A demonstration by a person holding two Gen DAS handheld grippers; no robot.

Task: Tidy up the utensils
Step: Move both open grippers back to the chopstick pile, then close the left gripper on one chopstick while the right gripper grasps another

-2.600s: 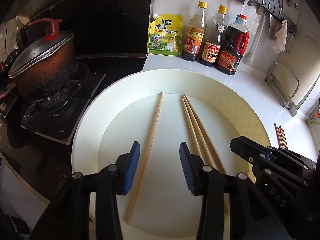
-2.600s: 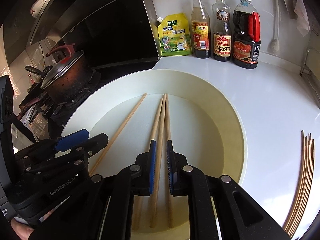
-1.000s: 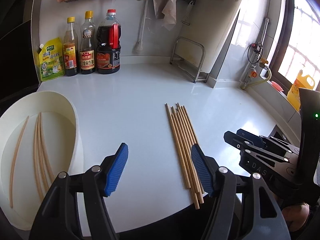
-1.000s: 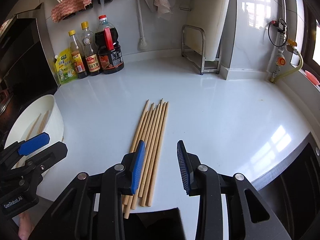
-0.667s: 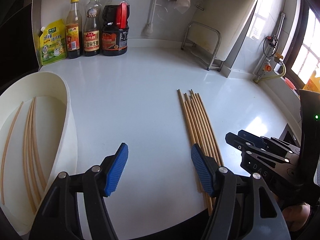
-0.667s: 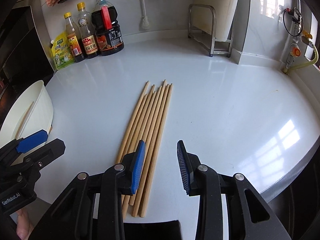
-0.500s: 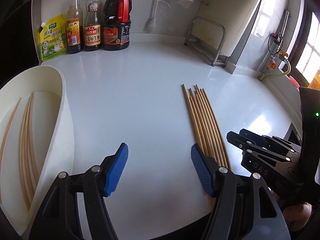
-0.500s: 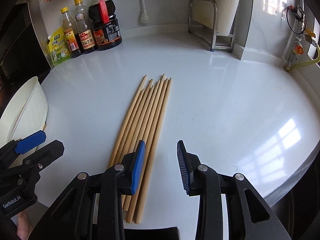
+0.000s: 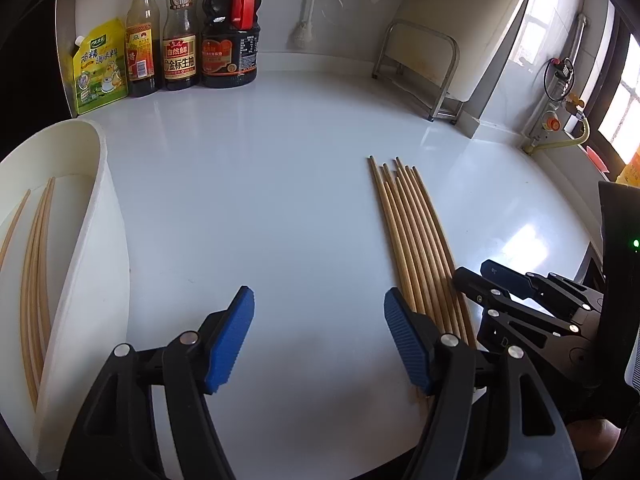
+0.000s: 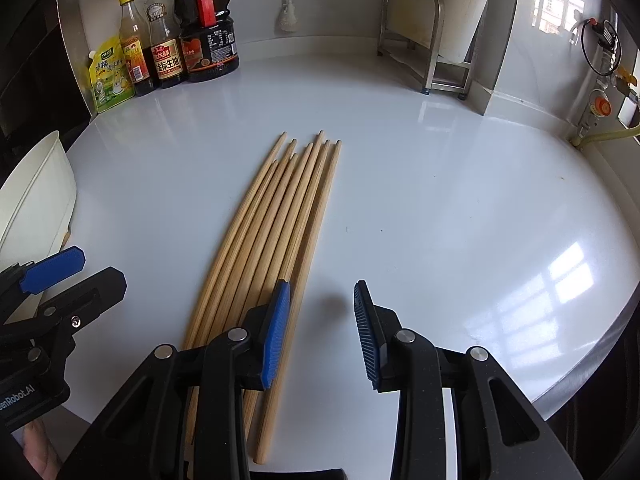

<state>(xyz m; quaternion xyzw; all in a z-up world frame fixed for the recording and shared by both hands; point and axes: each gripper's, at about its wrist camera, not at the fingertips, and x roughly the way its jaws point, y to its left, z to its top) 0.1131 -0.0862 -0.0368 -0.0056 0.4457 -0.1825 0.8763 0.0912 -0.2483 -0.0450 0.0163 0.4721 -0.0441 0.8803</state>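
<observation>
Several wooden chopsticks (image 10: 276, 224) lie side by side on the white counter; they also show in the left wrist view (image 9: 416, 232). My right gripper (image 10: 322, 332) is open and empty, low over the near ends, its left pad above the rightmost sticks. My left gripper (image 9: 318, 340) is open and empty over bare counter, left of the bundle. A white basin (image 9: 100, 240) at the left holds three chopsticks (image 9: 36, 264). The right gripper also appears in the left wrist view (image 9: 492, 280), its opening hidden there.
Three sauce bottles (image 10: 180, 36) and a yellow seasoning pouch (image 10: 110, 76) stand at the back left. A metal rack (image 10: 428, 40) with a cutting board stands at the back right. The counter edge (image 10: 592, 364) curves close at the right.
Both grippers swung from the basin to the counter, then moved forward and lower toward the chopstick bundle. The right gripper, nearly shut 2.6 s ago, is open now.
</observation>
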